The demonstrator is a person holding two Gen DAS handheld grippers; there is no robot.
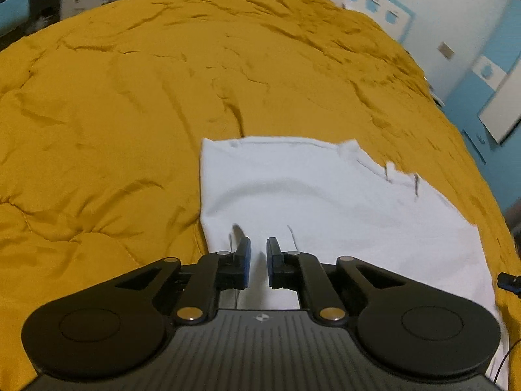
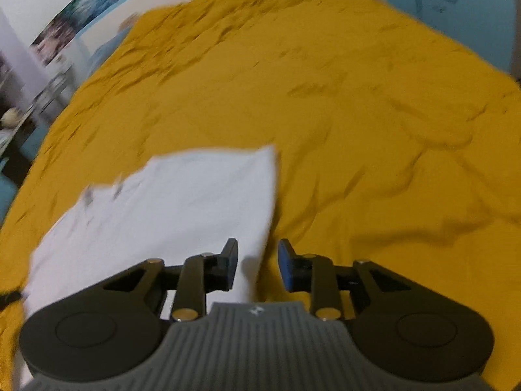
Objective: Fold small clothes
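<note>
Plain white garment (image 1: 325, 202) on mustard-yellow quilt (image 1: 130, 114), black grippers with blue pads (image 2: 286, 267)

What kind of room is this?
Probably a bedroom: a wide mustard quilt covers what looks like a bed, a white garment lies on it, and painted blue-and-white walls stand behind.

Black hand-held gripper (image 1: 259, 262) with blue pads (image 1: 247, 260), brass-coloured pivot screws, ribbed grey body, small white logo.

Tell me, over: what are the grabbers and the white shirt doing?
Left gripper jaws narrowly apart, empty. Right gripper open, empty. White shirt flat on yellow quilt. Nothing in the way.
</note>
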